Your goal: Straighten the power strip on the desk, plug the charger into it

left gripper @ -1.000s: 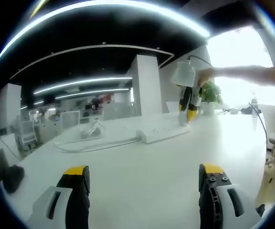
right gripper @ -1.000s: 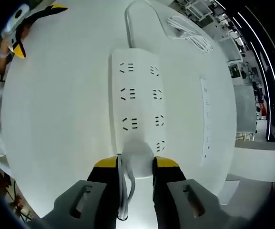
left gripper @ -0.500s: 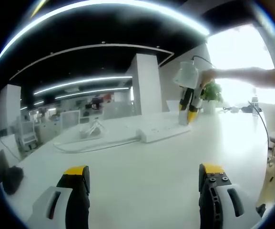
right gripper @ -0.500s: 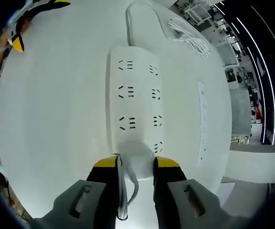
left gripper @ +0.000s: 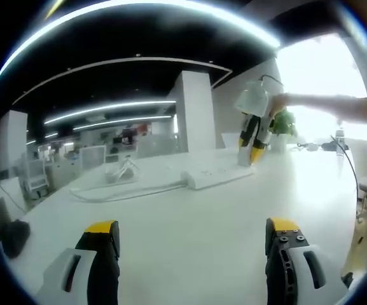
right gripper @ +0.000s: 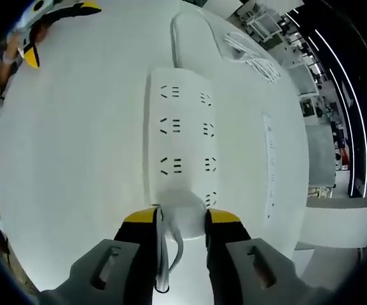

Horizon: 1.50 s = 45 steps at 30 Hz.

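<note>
The white power strip [right gripper: 180,136] lies flat on the white desk [right gripper: 75,159], running straight away from my right gripper [right gripper: 181,219]. That gripper is shut on the white charger [right gripper: 182,210], which sits over the strip's near end; whether its pins are in a socket is hidden. The charger's cable [right gripper: 169,254] hangs between the jaws. In the left gripper view the power strip [left gripper: 218,175] lies mid-desk, with the right gripper [left gripper: 253,143] standing over its right end. My left gripper [left gripper: 191,229] is open, low over bare desk, far from the strip.
A coiled white cable [right gripper: 253,47] lies past the strip's far end, beside the strip's cord [right gripper: 193,35]. A thin white bar [right gripper: 271,165] lies to the strip's right. A dark object [left gripper: 11,238] sits at the desk's left edge. A person's arm [left gripper: 336,105] reaches in from the right.
Almost nothing has changed. The right gripper has shifted very slightly over the strip's end, with the charger still in it. The left gripper has stayed where it was.
</note>
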Available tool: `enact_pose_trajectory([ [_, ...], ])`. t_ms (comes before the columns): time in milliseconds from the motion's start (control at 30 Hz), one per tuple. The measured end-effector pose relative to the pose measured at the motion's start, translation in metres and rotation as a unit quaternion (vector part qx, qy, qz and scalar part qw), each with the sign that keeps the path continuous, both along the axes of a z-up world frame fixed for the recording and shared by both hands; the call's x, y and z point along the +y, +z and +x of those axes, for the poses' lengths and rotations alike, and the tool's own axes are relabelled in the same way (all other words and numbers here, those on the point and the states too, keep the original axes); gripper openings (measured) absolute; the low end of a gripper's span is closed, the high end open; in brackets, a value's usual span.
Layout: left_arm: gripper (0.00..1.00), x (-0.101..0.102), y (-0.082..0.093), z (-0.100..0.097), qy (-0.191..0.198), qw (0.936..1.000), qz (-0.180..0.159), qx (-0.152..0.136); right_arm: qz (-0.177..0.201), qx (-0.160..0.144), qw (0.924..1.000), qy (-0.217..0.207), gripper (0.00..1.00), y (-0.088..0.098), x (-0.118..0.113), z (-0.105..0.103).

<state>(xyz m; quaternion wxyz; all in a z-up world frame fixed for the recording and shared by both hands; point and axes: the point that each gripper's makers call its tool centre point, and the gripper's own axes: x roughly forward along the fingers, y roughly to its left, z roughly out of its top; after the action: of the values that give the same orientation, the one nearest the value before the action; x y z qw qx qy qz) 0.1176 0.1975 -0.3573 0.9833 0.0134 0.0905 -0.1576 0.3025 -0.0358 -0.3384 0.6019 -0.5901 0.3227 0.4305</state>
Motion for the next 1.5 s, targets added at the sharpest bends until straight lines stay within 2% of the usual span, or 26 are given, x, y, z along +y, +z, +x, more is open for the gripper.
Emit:
enact_pose_trajectory([
  [300, 0.98, 0.001, 0.0, 0.0, -0.001, 1.0, -0.003, 0.0, 0.007, 0.009, 0.9998, 0.014, 0.3, -0.001, 0.0, -0.001],
  [433, 0.98, 0.0, 0.0, 0.0, -0.003, 1.0, -0.003, 0.0, 0.016, 0.017, 0.9997, 0.004, 0.4, -0.008, -0.001, -0.002],
  [567, 0.98, 0.001, 0.0, 0.0, -0.003, 1.0, -0.004, -0.001, 0.017, 0.01, 0.9998, 0.0, 0.42, -0.009, -0.003, 0.001],
  [767, 0.98, 0.001, 0.0, 0.0, -0.002, 1.0, -0.005, 0.0, 0.039, 0.008, 0.9992, 0.001, 0.49, -0.003, 0.002, 0.001],
  [1067, 0.98, 0.0, 0.0, 0.0, -0.002, 1.0, -0.004, -0.002, 0.048, 0.001, 0.9988, 0.007, 0.58, 0.003, 0.006, 0.0],
  [1267, 0.98, 0.0, 0.001, 0.0, -0.003, 1.0, -0.007, -0.003, 0.067, -0.005, 0.9977, 0.013, 0.67, 0.007, 0.01, -0.001],
  [1500, 0.99, 0.001, 0.001, 0.0, -0.001, 1.0, -0.006, -0.002, 0.091, -0.007, 0.9958, 0.008, 0.72, 0.011, 0.012, -0.002],
])
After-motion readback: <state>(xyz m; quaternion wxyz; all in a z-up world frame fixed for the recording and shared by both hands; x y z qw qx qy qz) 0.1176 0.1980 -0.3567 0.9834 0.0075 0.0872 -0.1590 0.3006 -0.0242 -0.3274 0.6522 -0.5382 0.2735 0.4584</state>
